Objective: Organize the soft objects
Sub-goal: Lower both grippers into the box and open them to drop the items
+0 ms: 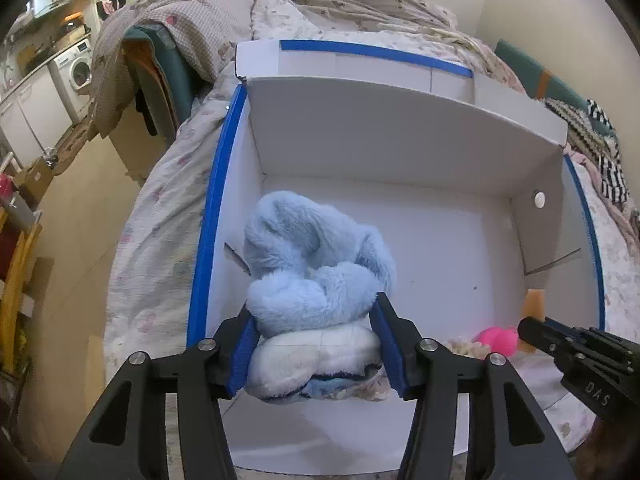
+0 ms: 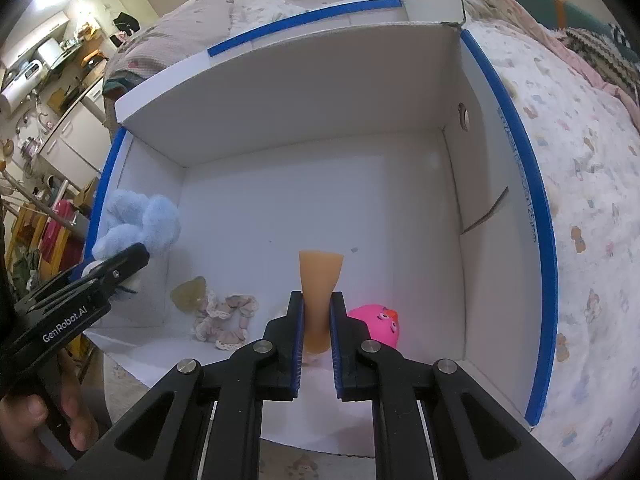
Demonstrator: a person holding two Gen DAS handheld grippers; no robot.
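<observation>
Inside the box: a white cardboard box [image 1: 400, 152] with blue-taped rims sat on a floral bedspread [image 2: 580, 200], collecting the soft things.
Left gripper [image 1: 316, 344]: jaws stood part-open around a fluffy blue plush slipper [image 1: 316, 264]; pads looked barely touching, likely releasing it against the box's left wall.
Right gripper [image 2: 318, 332]: clamped tight on an orange rubbery piece [image 2: 320, 280], held upright above the floor, probably for placing.
Already in: a pink squishy toy [image 2: 378, 322], a lacy scrunchie [image 2: 226, 318], a yellowish translucent lump [image 2: 190, 292].
Writing: "GenRobot.AI" on the left gripper's body; "DAS" on the right's.
</observation>
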